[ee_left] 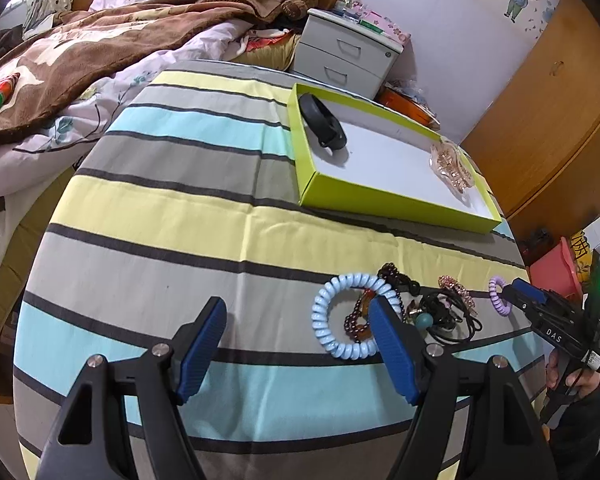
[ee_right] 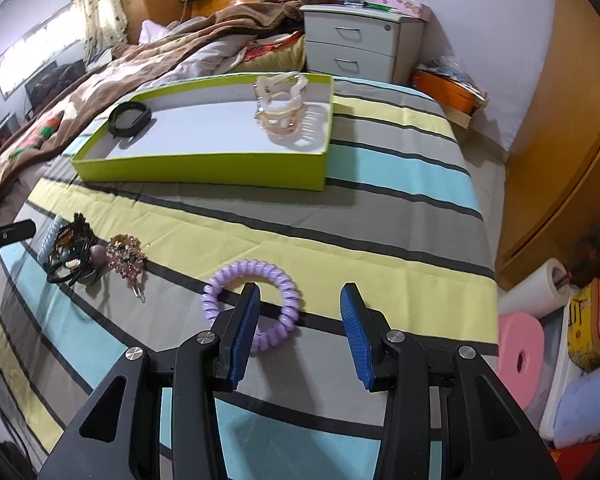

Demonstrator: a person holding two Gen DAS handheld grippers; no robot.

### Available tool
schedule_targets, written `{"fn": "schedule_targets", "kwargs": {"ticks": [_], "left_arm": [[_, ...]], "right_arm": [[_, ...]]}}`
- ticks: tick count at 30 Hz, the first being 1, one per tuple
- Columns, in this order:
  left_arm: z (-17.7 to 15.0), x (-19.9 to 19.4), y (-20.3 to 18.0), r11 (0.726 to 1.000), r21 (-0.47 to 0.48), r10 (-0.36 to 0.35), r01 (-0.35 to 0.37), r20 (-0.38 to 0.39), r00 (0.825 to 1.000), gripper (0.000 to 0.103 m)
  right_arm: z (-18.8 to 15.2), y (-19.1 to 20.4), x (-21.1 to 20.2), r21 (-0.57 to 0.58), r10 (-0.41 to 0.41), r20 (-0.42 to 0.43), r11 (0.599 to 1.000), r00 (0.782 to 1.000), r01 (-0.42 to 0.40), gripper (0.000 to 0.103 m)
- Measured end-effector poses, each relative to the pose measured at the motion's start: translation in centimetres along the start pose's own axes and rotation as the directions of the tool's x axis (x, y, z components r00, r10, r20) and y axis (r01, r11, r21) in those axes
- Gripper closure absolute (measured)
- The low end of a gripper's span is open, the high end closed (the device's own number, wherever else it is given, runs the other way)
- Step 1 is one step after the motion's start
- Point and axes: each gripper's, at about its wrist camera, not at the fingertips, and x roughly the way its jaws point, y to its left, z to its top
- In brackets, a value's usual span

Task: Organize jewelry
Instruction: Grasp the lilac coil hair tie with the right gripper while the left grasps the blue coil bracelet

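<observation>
Striped bedding in grey, yellow and pale blue (ee_right: pixel 380 152) is serving as the work surface in a bedroom. A purple coil hair tie (ee_right: pixel 256 308) is lying flat on the cloth directly under the right gripper (ee_right: pixel 300 320), whose blue-padded jaws are standing spread apart and grasping nothing. One pad is reaching down inside the ring while the other is hanging outside it, so the near-right arc of the coil is sitting between them; whether a pad is touching the coil cannot be told.

The left gripper (ee_left: pixel 296 344) is likewise hanging released and empty, its right pad over the near-right arc of a light blue coil hair tie (ee_left: pixel 354 316).

Sorting appears to be under way rather than finished. A green-walled tray (ee_right: pixel 204 168) farther back on the cloth is already holding a black band (ee_right: pixel 129 119) at one end and a pale pink claw clip (ee_right: pixel 281 108) at the other. Waiting outside it, well apart from the tray, are the two coil ties, a rhinestone hair clip (ee_right: pixel 126 260) and a tangle of dark beads and black elastics (ee_right: pixel 70 256).

Beyond the tray a rumpled brown blanket (ee_right: pixel 160 60) and a white bedside drawer unit (ee_right: pixel 360 40) are filling the background.
</observation>
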Motion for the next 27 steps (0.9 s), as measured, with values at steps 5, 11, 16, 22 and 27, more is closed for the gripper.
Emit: {"fn": "schedule_targets", "kwargs": {"ticks": [5, 11, 16, 22, 27], "left_arm": [[-0.2, 0.1, 0.4, 1.0, -0.008, -0.014, 0.014, -0.005, 1.0, 0.028], [-0.2, 0.2, 0.4, 1.0, -0.005, -0.014, 0.014, -0.012, 1.0, 0.028], [-0.1, 0.4, 0.3, 1.0, -0.002, -0.017, 0.017, -0.017, 1.0, 0.026], [-0.1, 0.6, 0.1, 1.0, 0.007, -0.005, 0.005, -0.02, 1.0, 0.025], [0.0, 0.9, -0.6, 0.998, 0.051, 0.041, -0.039, -0.026, 0.999, 0.025]], "right_arm": [[0.0, 1.0, 0.5, -0.03, -0.013, -0.002, 0.999, 1.0, 0.012, 0.06], [0.0, 1.0, 0.5, -0.017, -0.014, 0.007, 1.0, 1.0, 0.014, 0.064], [-0.1, 1.1, 0.4, -0.016, -0.01, 0.017, 1.0, 1.0, 0.01, 0.084], [-0.2, 1.2, 0.4, -0.02, -0.005, 0.023, 1.0, 1.0, 0.005, 0.093], [-0.4, 0.6, -0.2, 0.027, 0.005, 0.05, 1.0, 0.999, -0.007, 0.093]]}}
